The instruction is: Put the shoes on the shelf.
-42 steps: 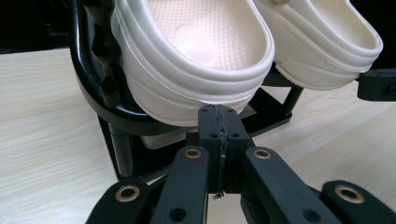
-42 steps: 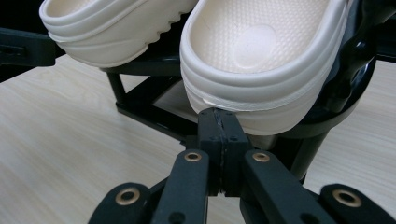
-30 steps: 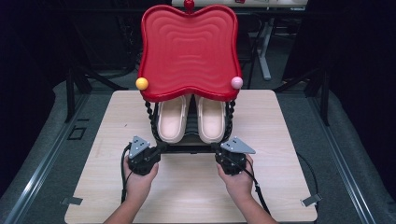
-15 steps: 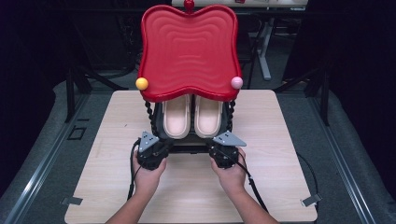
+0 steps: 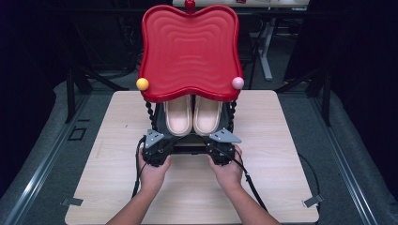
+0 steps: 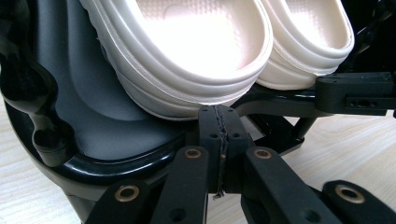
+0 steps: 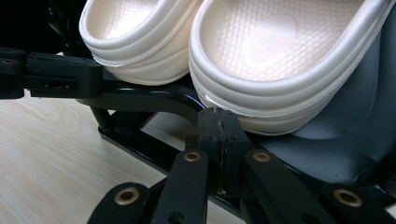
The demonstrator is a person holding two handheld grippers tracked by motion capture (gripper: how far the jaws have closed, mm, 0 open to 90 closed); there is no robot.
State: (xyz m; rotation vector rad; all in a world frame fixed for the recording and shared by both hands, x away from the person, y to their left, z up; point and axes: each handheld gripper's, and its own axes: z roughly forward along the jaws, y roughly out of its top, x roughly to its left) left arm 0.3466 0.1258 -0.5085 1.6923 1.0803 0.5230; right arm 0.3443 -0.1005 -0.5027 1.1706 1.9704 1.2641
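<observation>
High view, rack: a black two-tier shoe rack (image 5: pixel 197 145) stands on the wooden table (image 5: pixel 108 140), under a red wavy top shelf (image 5: pixel 190 51) with a yellow ball (image 5: pixel 142 84) and a pink ball (image 5: pixel 238 83) at its front corners.
High view, slippers: a cream pair sits side by side on the lower shelf, heels toward the person, the left slipper (image 5: pixel 178 116) touching the right slipper (image 5: pixel 207 115).
High view, hands: the left gripper (image 5: pixel 155 149) and the right gripper (image 5: pixel 221 147) are held at the rack's front edge, one below each slipper; their jaws cannot be made out from above.
Left gripper view, jaws: pressed together with nothing between them, tips (image 6: pixel 219 122) just under the heel of the left slipper (image 6: pixel 187 51); whether they touch it cannot be told.
Left gripper view, extra: the grey shelf tray (image 6: pixel 88 107) and its glossy black rim.
Right gripper view, jaws: also pressed together and empty, tips (image 7: pixel 218 123) just below the heel of the right slipper (image 7: pixel 280 60).
Right gripper view, extra: the rack's black front bar (image 7: pixel 140 100) and table beneath it.
</observation>
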